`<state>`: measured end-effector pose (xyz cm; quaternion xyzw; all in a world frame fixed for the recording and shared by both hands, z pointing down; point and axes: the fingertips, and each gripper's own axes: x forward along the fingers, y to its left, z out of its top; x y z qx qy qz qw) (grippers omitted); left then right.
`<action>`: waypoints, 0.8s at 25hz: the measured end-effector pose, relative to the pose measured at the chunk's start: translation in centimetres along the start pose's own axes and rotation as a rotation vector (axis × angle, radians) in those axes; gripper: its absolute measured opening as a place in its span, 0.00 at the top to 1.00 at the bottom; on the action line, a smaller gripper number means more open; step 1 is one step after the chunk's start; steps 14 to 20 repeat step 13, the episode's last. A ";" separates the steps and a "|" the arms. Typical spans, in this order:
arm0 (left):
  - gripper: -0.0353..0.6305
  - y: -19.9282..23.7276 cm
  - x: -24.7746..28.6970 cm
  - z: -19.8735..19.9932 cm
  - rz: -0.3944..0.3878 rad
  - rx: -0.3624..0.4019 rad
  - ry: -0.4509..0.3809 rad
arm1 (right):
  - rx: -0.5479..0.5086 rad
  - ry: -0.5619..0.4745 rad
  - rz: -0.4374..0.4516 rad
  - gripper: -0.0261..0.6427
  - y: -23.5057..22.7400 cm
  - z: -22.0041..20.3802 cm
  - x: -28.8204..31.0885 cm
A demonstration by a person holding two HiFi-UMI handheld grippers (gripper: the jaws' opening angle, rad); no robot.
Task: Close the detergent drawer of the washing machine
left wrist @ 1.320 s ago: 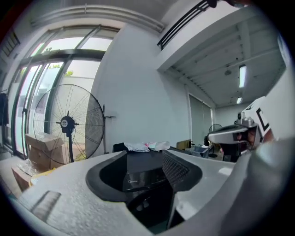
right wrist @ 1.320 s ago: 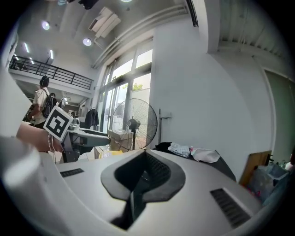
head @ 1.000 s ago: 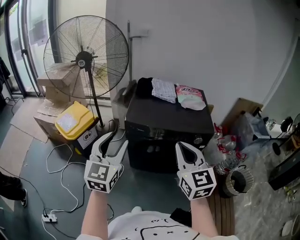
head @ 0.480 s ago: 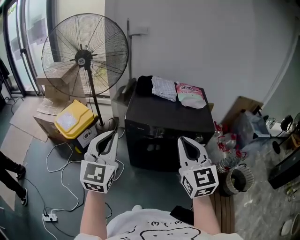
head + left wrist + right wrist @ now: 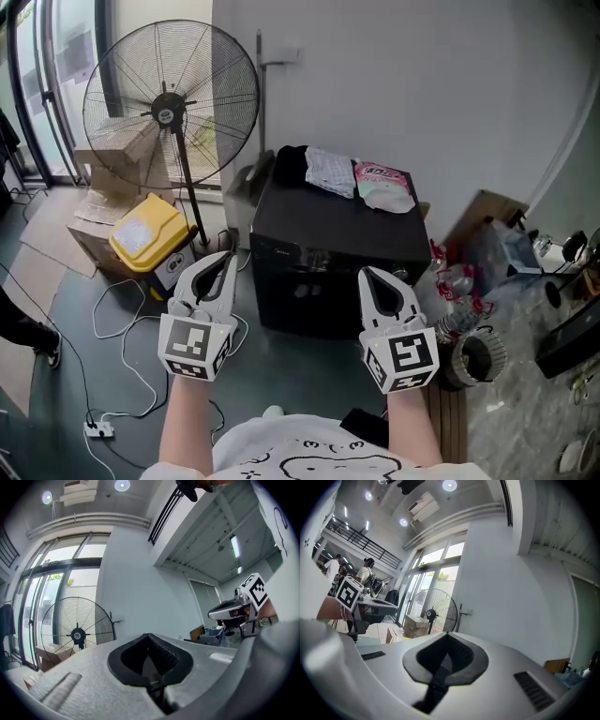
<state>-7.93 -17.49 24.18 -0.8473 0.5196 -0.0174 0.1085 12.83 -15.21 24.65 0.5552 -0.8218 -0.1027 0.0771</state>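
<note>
The black washing machine (image 5: 337, 246) stands against the white wall, straight ahead of me in the head view. Its control strip (image 5: 309, 259) runs along the top of the dark front; I cannot make out the detergent drawer's state there. My left gripper (image 5: 225, 259) hovers in front of the machine's left corner, shut and empty. My right gripper (image 5: 370, 275) hangs before the right part of the front, also shut with nothing in it. Neither touches the machine. In the left gripper view the left gripper (image 5: 149, 636) has its jaws together, as does the right gripper (image 5: 447, 635) in its own view.
A folded cloth (image 5: 329, 174) and a pink pouch (image 5: 383, 187) lie on the machine. A big pedestal fan (image 5: 169, 103), a yellow bin (image 5: 145, 234) and cardboard boxes (image 5: 111, 169) stand at left. Cables and a power strip (image 5: 97, 430) cross the floor. Bottles and clutter (image 5: 469, 319) crowd the right.
The left gripper's jaws, spread wide a second ago, have come together, and that hand has risen slightly. The right gripper stays where it was, shut.
</note>
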 end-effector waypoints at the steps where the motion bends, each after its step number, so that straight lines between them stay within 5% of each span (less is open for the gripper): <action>1: 0.92 0.0 0.1 0.1 0.000 0.000 -0.002 | -0.002 -0.001 -0.001 0.96 0.0 0.0 0.0; 20: 0.92 -0.4 0.5 0.5 0.006 0.008 -0.005 | -0.006 0.000 -0.017 0.96 -0.7 -0.3 -0.4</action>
